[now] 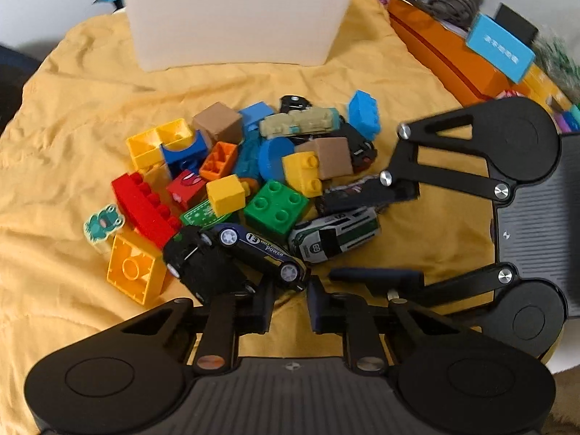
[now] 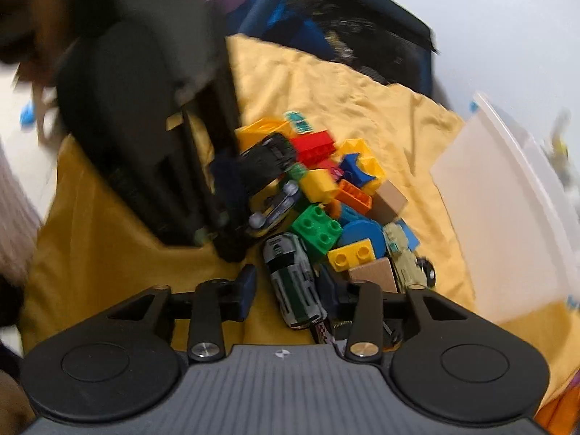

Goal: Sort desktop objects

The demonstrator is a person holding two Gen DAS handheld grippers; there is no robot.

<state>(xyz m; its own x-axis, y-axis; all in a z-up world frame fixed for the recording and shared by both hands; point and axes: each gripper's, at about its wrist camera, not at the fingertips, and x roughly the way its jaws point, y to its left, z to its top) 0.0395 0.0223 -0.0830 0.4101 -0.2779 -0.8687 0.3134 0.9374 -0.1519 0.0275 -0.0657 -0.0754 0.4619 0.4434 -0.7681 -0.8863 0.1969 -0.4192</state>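
The left hand-held gripper looks clamped on the dark blue toy car, though contact is partly hidden. The right hand-held gripper stands apart astride the white-green toy car. Both cars are light, stiff and slick, so they are best pinched across the doors.

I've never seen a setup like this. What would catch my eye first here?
A bright heap of toy bricks and little cars, such as the navy one, sits mid-frame on a yellow cloth. Two black grippers close in on it: the left gripper from the bottom edge, the right gripper from the right. Behind the heap stands a pale plastic bin.
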